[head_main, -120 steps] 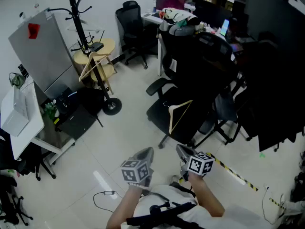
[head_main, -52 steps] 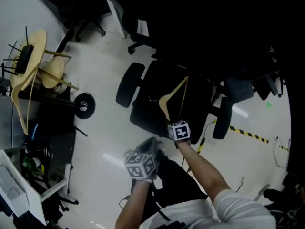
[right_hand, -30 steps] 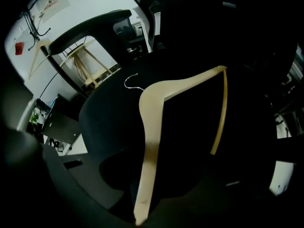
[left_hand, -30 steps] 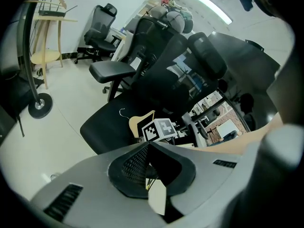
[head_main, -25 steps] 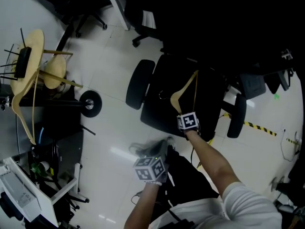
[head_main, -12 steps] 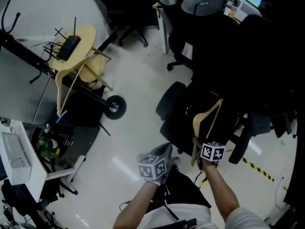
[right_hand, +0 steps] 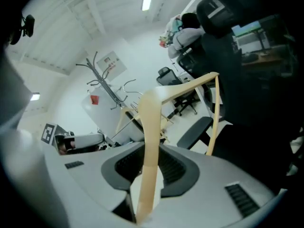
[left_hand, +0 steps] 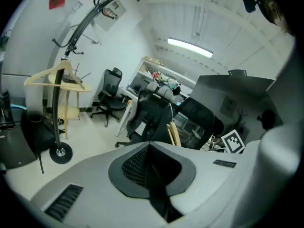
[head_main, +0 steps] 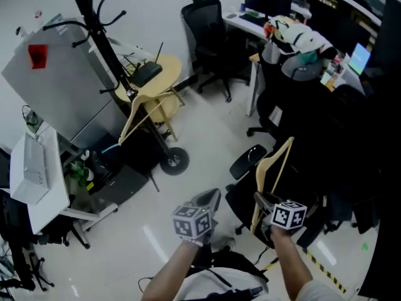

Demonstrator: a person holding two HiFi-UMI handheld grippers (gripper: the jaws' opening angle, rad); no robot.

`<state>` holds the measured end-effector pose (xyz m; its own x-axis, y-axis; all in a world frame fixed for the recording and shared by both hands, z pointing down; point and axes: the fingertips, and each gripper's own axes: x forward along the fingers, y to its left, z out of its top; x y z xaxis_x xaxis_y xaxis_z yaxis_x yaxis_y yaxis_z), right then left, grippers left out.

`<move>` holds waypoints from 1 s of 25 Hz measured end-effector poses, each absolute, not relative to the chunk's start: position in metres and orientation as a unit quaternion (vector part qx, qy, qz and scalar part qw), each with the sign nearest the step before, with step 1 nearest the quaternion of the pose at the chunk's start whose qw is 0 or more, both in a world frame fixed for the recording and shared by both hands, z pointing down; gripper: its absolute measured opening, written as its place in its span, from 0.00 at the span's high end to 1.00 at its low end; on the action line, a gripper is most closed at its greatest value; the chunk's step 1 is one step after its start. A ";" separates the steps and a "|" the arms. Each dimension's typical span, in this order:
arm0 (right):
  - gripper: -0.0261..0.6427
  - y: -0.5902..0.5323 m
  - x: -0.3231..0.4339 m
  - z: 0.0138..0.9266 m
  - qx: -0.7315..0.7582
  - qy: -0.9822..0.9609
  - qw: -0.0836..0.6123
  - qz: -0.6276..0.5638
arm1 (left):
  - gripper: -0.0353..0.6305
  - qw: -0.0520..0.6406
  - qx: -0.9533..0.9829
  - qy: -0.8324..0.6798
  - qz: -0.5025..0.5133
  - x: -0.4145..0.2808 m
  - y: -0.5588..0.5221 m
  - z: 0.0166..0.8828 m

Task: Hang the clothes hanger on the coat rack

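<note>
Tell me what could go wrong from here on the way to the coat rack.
The right tool grips the hanger by one thin arm, so it may swing or slip. The coat rack already bears another hanger beside a stool; the new one might knock them.
</note>
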<state>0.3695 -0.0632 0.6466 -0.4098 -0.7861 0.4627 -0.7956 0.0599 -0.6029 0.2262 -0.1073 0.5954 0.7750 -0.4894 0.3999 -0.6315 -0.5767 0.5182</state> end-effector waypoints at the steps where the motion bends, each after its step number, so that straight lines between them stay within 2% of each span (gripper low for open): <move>1: 0.81 -0.070 0.359 0.633 0.532 -0.741 0.003 0.410 | 0.96 0.324 0.882 -0.326 0.100 0.217 -0.111 0.584; 6: 0.81 -0.093 0.297 0.572 0.470 -0.788 -0.013 0.397 | 0.96 0.288 0.886 -0.355 0.073 0.167 -0.125 0.525; 15: 0.81 -0.161 0.221 0.445 0.392 -0.851 -0.047 0.348 | 0.96 0.172 0.926 -0.335 0.002 0.083 -0.156 0.365; 25: 0.81 -0.213 0.115 0.359 0.349 -0.878 -0.091 0.315 | 0.96 0.142 0.909 -0.390 -0.030 -0.039 -0.199 0.312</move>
